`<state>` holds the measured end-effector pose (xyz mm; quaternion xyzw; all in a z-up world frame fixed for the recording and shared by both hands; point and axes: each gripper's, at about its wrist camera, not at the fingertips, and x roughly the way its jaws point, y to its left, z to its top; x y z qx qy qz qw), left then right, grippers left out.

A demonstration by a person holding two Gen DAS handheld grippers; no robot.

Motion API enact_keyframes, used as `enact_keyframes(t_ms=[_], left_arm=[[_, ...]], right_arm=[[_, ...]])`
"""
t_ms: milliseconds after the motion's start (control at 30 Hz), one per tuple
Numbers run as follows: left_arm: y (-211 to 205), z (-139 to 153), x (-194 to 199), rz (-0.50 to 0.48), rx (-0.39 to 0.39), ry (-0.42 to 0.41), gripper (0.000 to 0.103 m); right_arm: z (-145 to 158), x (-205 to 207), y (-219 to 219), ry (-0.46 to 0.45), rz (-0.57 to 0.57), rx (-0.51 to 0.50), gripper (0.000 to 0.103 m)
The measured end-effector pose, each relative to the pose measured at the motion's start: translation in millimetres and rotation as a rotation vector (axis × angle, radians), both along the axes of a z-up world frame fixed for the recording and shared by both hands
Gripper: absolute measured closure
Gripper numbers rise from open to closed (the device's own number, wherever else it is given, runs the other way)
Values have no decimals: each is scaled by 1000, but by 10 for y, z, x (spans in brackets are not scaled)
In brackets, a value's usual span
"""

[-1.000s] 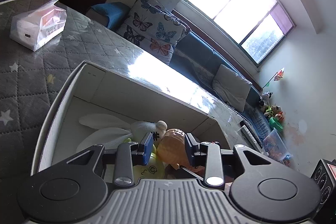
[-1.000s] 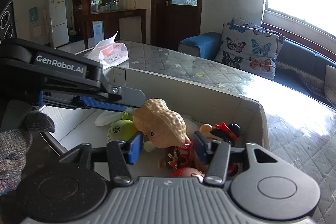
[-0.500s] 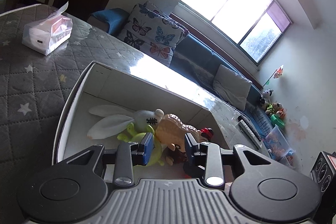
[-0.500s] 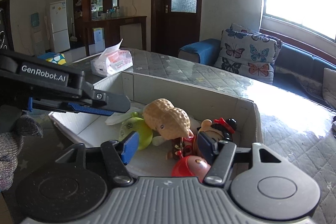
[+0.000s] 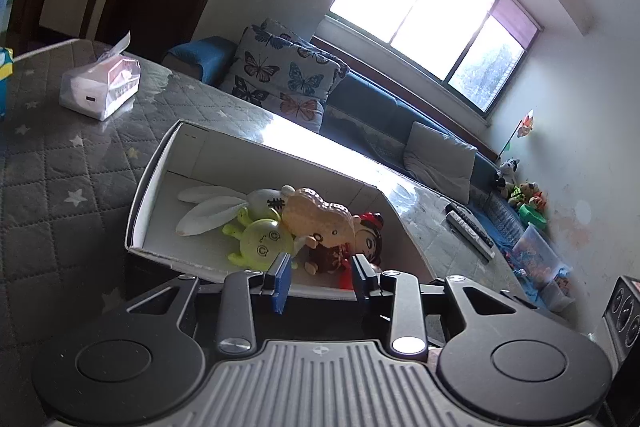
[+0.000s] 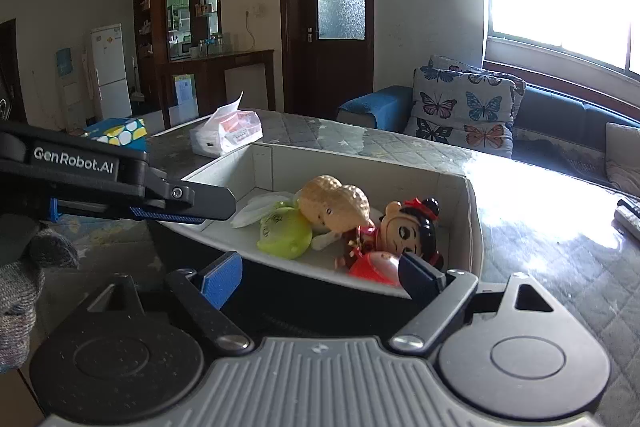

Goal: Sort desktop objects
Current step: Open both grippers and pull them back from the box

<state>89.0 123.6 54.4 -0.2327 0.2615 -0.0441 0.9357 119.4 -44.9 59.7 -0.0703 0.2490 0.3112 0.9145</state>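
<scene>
A white cardboard box (image 5: 152, 187) (image 6: 472, 227) stands on the quilted table. In it lie a tan peanut toy (image 5: 320, 217) (image 6: 336, 201), a green round toy (image 5: 260, 239) (image 6: 284, 233), a white rabbit plush (image 5: 212, 207), a doll with black hair and a red bow (image 5: 368, 235) (image 6: 412, 231) and a red toy (image 6: 374, 265). My left gripper (image 5: 320, 281) is open and empty, just short of the box's near wall. My right gripper (image 6: 320, 277) is open and empty, near the box's near wall. The left gripper also shows from the side in the right wrist view (image 6: 180, 207).
A tissue pack (image 5: 100, 89) (image 6: 226, 133) lies on the table beyond the box. A blue and yellow box (image 6: 118, 135) stands further left. Remote controls (image 5: 468, 227) lie at the table's far right. A sofa with butterfly cushions (image 5: 280, 75) is behind the table.
The peanut toy has been let go and now lies in the box. Both grippers have pulled back from the box, and the right gripper has opened wider.
</scene>
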Motion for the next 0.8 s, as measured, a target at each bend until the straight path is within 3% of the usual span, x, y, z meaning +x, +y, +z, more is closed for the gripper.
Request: enact_keyframes(t_ms=[267,800], left_arm=[[-179,-76,-188,5,90,30,68],[-406,-295,-364,72,294,114,67]], right_arm=[[-50,-245,-172,-4,-30,14,0],[-295,-434,-293,77,-115,50,0]])
